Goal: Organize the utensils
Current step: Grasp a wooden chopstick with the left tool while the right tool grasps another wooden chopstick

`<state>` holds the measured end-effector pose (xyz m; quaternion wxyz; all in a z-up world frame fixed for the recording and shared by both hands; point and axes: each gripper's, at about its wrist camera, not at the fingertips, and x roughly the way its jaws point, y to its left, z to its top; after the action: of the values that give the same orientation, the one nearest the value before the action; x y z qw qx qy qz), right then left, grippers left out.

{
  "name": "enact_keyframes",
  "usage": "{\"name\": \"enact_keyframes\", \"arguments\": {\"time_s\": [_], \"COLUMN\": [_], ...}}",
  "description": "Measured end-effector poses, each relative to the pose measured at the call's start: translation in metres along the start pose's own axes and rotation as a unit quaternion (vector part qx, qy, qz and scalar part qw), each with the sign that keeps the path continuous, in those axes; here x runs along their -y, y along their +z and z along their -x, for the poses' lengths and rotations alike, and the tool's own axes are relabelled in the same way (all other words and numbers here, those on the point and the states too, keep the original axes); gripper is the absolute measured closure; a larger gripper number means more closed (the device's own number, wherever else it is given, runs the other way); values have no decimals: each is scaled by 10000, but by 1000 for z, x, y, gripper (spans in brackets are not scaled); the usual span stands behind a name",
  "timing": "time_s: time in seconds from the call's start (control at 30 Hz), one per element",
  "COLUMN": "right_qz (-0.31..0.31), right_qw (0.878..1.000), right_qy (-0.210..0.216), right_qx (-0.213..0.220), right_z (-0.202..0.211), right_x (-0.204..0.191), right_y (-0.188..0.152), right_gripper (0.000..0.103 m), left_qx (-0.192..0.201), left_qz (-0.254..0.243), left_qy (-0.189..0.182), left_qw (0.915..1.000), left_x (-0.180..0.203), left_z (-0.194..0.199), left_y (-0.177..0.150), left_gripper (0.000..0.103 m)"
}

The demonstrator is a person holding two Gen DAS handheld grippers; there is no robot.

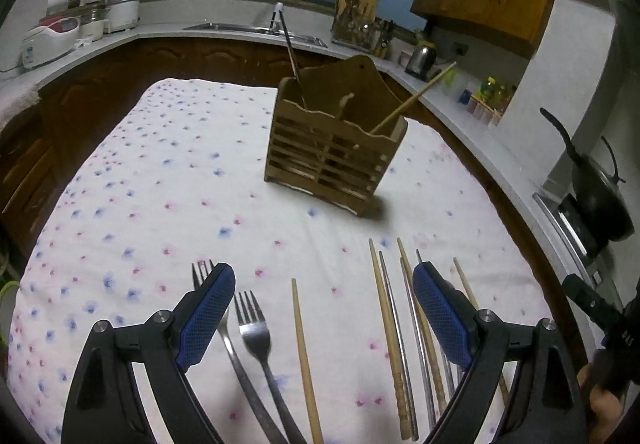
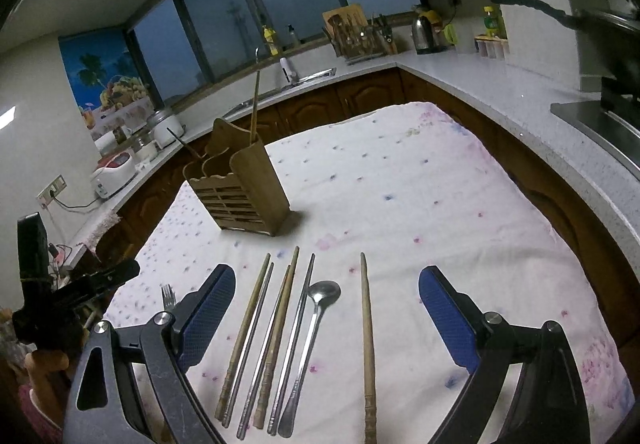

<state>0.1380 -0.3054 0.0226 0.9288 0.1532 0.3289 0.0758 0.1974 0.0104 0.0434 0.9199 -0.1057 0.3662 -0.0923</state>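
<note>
- Your work surface is a table under a white cloth printed with small blue and pink flowers (image 1: 168,179); it bears every task item.
- The slatted wooden utensil holder with a tall scalloped back (image 1: 336,159) stands upright toward the far middle of the cloth. A dark chopstick (image 1: 290,47) leans out of its left compartment and a pale wooden chopstick (image 1: 412,97) leans out of its right one.
- Your left gripper (image 1: 324,308), black-framed with blue textured pads, hovers over the near edge with its jaws spread wide and nothing between the pads.
- Your right gripper (image 2: 326,312) is likewise spread wide and empty, above the loose chopsticks.
- Two steel forks (image 1: 252,328) lie side by side on the cloth under the left gripper, tines pointing away from you; the left pad covers part of one.
- A single light wooden chopstick (image 1: 304,356) lies just right of the forks.
- A cluster of wooden and metal chopsticks (image 2: 264,340) lies near-parallel on the cloth, close together.
- A steel spoon (image 2: 316,336) lies just beside that cluster, bowl away from you.
- One carved wooden chopstick (image 2: 367,344) lies apart, right of the spoon.
</note>
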Motion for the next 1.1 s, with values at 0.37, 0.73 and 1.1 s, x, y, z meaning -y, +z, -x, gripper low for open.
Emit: {"name": "enact_keyframes", "arguments": {"time_s": [0.37, 0.73, 1.1], "right_qz": [173, 152, 70], "right_qw": [9991, 9960, 9913], "right_qy": [-305, -305, -411], "right_qx": [-235, -828, -1247], "right_z": [-22, -62, -102], "right_x": [4, 16, 31], "right_y": [-5, -5, -6], "right_gripper": [24, 60, 63], "left_qx": [-385, -1337, -1741], "left_qz": [-300, -389, -651], "left_qy": [61, -229, -159], "left_qw": [9988, 9900, 9824], "left_x": [20, 40, 56], "left_z": [-43, -123, -185], "left_y": [-1, 11, 13], "left_gripper": [30, 64, 72]}}
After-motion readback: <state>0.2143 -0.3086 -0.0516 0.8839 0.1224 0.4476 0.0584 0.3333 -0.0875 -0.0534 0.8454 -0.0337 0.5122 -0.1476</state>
